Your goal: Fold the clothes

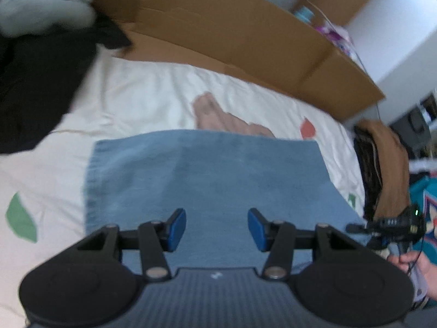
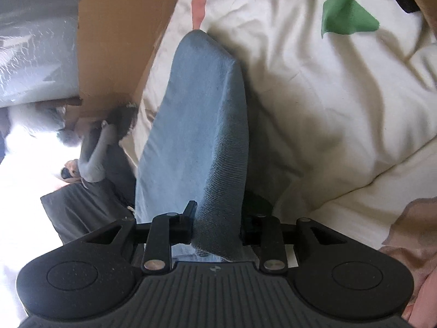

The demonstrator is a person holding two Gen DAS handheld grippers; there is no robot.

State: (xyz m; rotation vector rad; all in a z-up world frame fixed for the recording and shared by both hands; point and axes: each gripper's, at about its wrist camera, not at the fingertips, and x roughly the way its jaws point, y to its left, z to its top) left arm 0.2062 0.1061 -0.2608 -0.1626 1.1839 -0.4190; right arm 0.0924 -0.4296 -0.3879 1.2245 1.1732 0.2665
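A blue denim garment (image 1: 207, 180) lies folded and flat on the white bed sheet (image 1: 142, 98). My left gripper (image 1: 217, 228) is open and empty, hovering just above the garment's near part. In the right wrist view my right gripper (image 2: 217, 225) is shut on a fold of the same denim (image 2: 202, 125), which rises as a ridge away from the fingers. The right gripper also shows at the right edge of the left wrist view (image 1: 390, 222), at the garment's right side.
A large cardboard sheet (image 1: 245, 35) stands along the far side of the bed. Dark clothes (image 1: 35, 82) lie at the left. A brown and dark pile (image 1: 382, 164) sits at the right edge. A pinkish cloth (image 1: 226, 120) lies beyond the denim.
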